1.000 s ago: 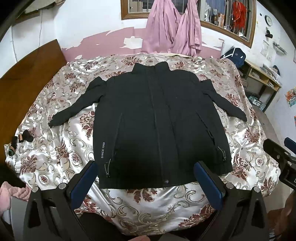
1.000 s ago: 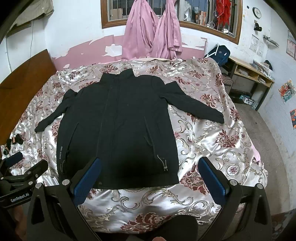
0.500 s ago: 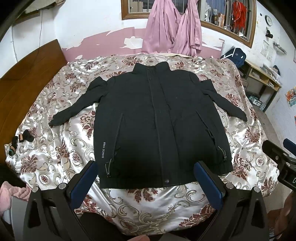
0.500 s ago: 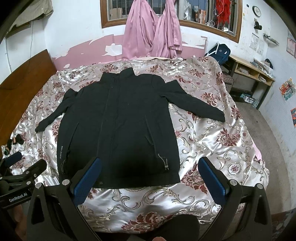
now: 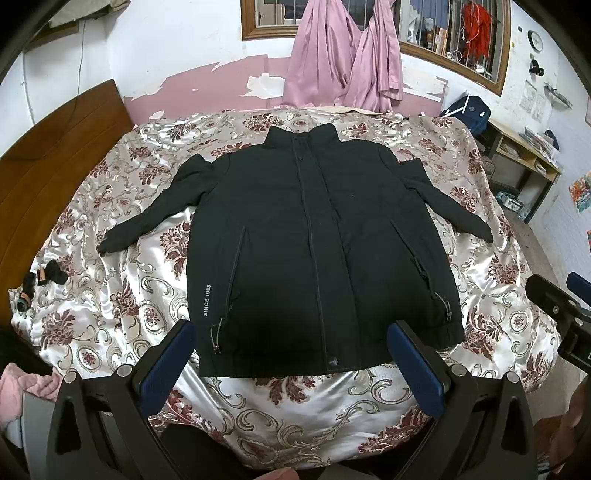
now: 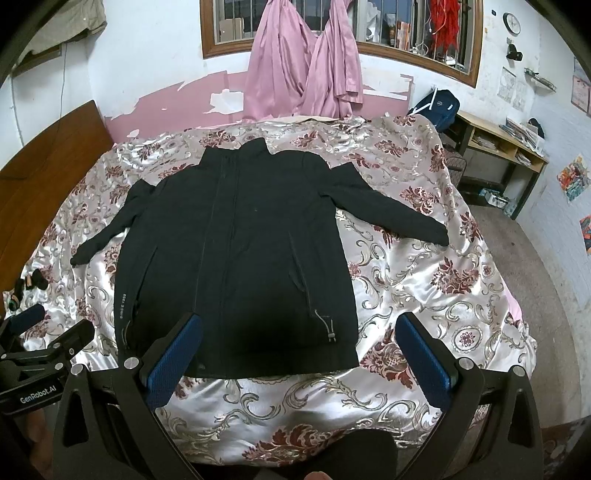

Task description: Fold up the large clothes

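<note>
I held both the left gripper (image 5: pixel 291 363) and the right gripper (image 6: pixel 299 354) spread wide at six o'clock of the flat black jacket (image 5: pixel 314 243), and I judged its thick fabric could slip on the satin bedspread (image 5: pixel 295 410).

Your left gripper (image 5: pixel 291 363) and right gripper (image 6: pixel 301 358): black frames, blue pads, silver screws, white GenRobot.AI lettering.

A bed (image 5: pixel 110 295) covered in a shiny floral spread fills the middle of both views, with a wooden headboard (image 5: pixel 55 155) at the left edge. Pink curtains (image 5: pixel 340 59) hang from a wood-framed window (image 6: pixel 458 70) at top centre, above a wall of peeling pink paint. At the upper right, a blue backpack (image 6: pixel 437 105) sits beside a wooden shelf unit (image 6: pixel 498 147), and a clock (image 5: pixel 535 36) hangs on the white wall.
</note>
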The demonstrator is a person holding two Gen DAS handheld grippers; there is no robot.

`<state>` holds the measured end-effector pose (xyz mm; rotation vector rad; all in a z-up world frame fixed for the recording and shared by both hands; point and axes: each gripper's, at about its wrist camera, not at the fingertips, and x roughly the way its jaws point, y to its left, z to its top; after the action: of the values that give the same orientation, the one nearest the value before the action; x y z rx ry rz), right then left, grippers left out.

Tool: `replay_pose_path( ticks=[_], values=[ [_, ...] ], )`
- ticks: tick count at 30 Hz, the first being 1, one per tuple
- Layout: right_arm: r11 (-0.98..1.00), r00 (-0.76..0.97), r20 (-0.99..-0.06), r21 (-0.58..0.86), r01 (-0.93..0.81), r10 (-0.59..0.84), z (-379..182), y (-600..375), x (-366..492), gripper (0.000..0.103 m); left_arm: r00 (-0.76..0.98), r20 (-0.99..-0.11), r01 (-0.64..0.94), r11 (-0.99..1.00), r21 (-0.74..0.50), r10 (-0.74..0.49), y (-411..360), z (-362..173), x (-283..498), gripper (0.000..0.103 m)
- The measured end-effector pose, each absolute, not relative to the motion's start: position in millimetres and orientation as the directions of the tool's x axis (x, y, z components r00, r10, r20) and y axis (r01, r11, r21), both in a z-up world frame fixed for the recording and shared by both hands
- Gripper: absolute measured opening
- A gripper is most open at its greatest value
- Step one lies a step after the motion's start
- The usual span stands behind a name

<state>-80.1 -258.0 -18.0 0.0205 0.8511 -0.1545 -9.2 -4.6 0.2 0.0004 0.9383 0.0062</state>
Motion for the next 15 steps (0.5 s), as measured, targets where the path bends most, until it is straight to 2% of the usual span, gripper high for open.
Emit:
replay_pose_path(
  ticks=[15],
  values=[
    [0.989, 0.651, -0.749, -0.039, 0.144, -0.124, -12.1, -261.0, -74.0, 0.102, 0.592, -0.806, -0.004, 1.000, 0.001, 0.004, -4.5, 0.2, -8.6, 0.103]
  ],
)
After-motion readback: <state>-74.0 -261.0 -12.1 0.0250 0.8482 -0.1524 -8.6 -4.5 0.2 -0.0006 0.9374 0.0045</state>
